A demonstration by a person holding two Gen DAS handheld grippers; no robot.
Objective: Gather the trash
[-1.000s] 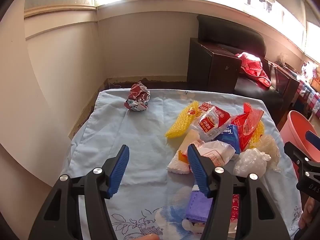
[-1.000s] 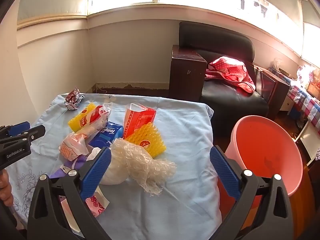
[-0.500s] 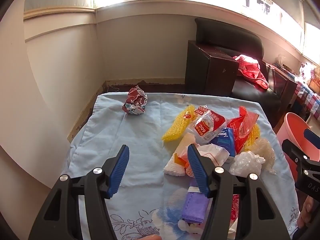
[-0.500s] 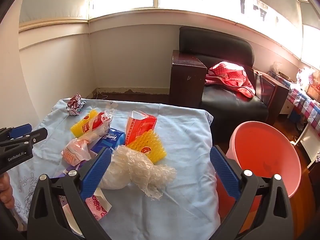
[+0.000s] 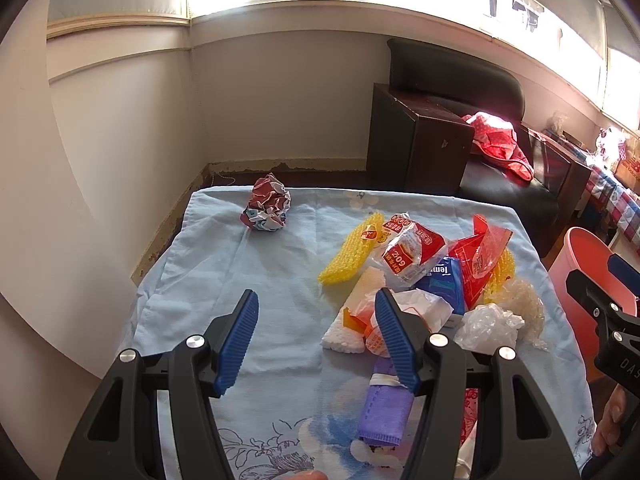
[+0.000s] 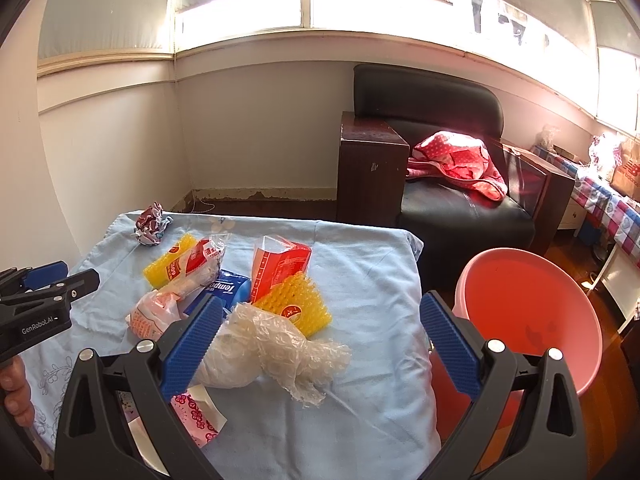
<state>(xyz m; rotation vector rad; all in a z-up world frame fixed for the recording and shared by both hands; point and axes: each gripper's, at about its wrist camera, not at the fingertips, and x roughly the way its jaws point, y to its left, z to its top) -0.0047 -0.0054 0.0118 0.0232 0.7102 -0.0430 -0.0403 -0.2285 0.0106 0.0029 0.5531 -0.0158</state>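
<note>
Blue fingers (image 5: 248, 336) of both grippers spread wide, empty, above trash pile (image 6: 256, 312).

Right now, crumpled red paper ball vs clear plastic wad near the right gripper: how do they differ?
The crumpled red paper ball is opaque and printed red and white; the clear plastic wad is translucent and colourless. The ball sits alone at the far left corner of the blue cloth; the wad lies at the near edge of the pile, against a yellow spiky pad. Both are crumpled and ungrasped.
</note>
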